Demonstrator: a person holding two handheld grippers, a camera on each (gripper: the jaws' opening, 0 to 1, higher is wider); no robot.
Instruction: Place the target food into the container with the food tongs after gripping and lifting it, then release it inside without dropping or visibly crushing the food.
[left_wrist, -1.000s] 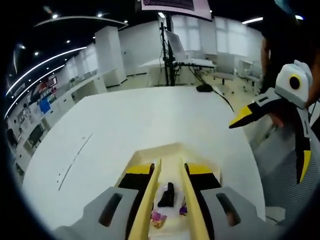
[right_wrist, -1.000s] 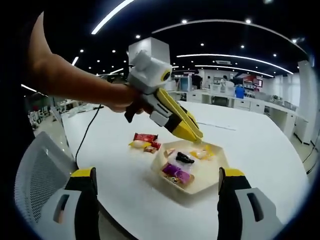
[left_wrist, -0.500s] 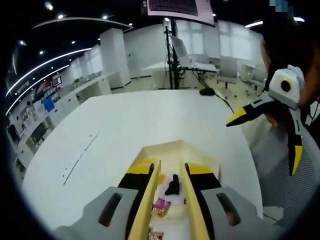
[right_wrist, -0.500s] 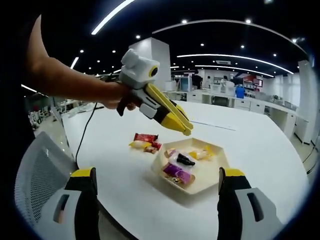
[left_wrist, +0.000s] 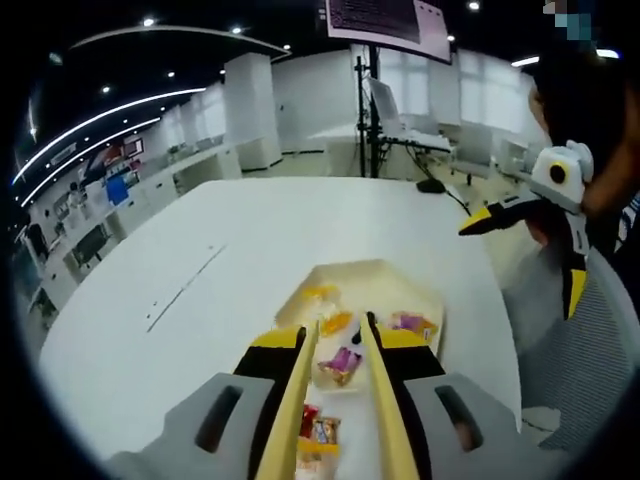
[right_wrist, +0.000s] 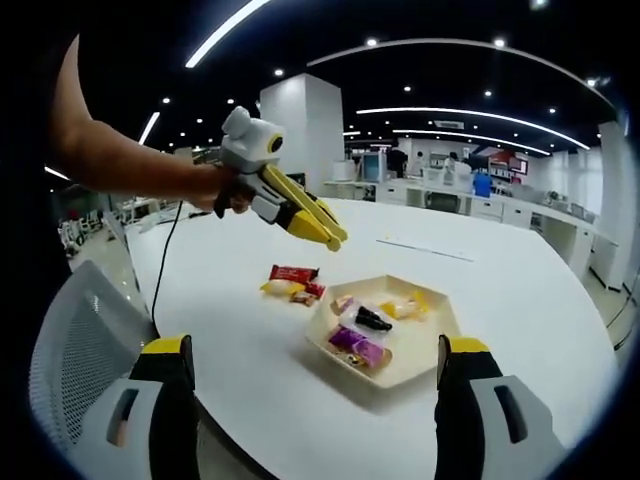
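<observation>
Up in the centre-left of the right gripper view, the left hand-held gripper (right_wrist: 335, 238) hangs above the white tabletop (right_wrist: 520, 290), held out on a person's bare arm (right_wrist: 120, 160); its yellow jaws are drawn narrow, nearly together, with nothing visible between them. Below it, slightly right of centre, sits the cream hexagonal container (right_wrist: 432, 368), which already holds several wrapped snacks: a purple packet (right_wrist: 352, 346), a small black piece (right_wrist: 371, 320) and a yellow packet (right_wrist: 405, 307). Just to the left of the container, on the bare tabletop and apart from its rim, lies a small cluster of loose snacks (right_wrist: 290, 283), the topmost in a red wrapper. The right hand-held gripper (right_wrist: 315, 400) rises from the bottom of this view with its two jaws set wide apart and nothing between them. A grey mesh chair back (right_wrist: 75, 350) shows at the lower left. In the left gripper view, the yellow jaws run up from the bottom centre with a narrow gap, through which the purple packet (left_wrist: 343, 362) and the loose snacks (left_wrist: 318, 432) show on the surface beneath, the loose ones nearest the bottom edge. The container (left_wrist: 385, 285) lies just beyond the jaw tips. At the right edge the right hand-held gripper (left_wrist: 555, 245) appears, its yellow-tipped jaws spread wide.
</observation>
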